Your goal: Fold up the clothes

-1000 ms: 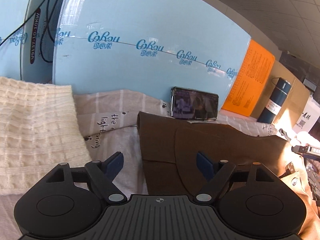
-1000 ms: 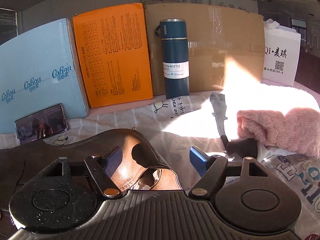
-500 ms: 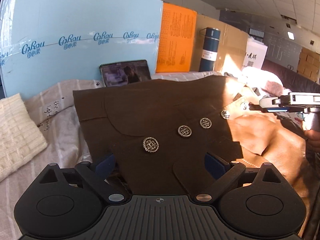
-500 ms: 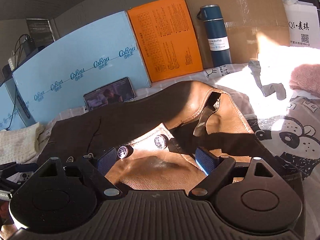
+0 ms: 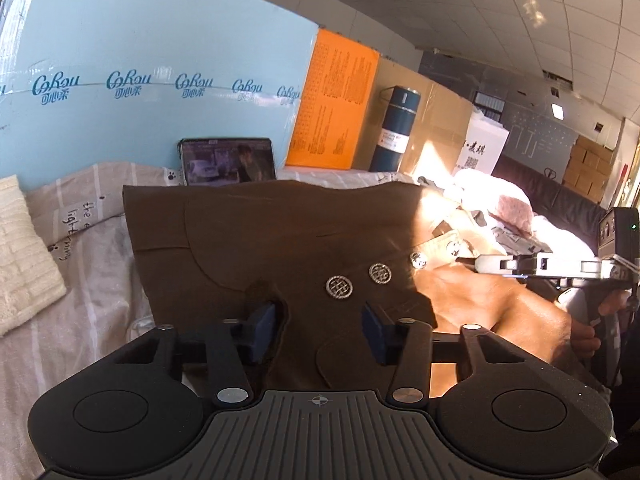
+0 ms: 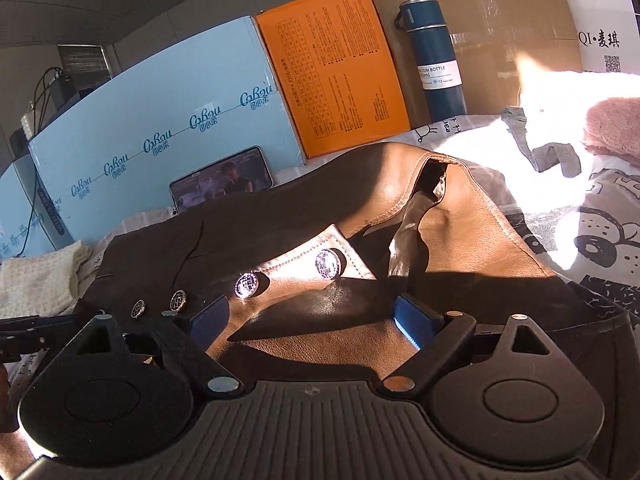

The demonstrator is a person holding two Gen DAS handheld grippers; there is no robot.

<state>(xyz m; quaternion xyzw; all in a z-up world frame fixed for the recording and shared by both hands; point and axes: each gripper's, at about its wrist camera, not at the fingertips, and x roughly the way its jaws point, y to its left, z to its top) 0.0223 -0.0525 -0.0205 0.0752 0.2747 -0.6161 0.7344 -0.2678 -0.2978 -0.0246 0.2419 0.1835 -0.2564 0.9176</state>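
I am gathering the brown jacket [image 5: 280, 240]: left gripper [image 5: 318, 330] has just been closing on its hem, pinch unconfirmed; right gripper [image 6: 310, 320] gapes empty, must clamp next.

"CoRou" repeats along the blue box [image 6: 168, 128]; the flask [image 6: 434, 56] label reads "VACUUM BOTTLE".

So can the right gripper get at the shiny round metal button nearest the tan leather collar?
Probably yes: the right gripper stands open just short of that button, and nothing covers it on the brown leather jacket.
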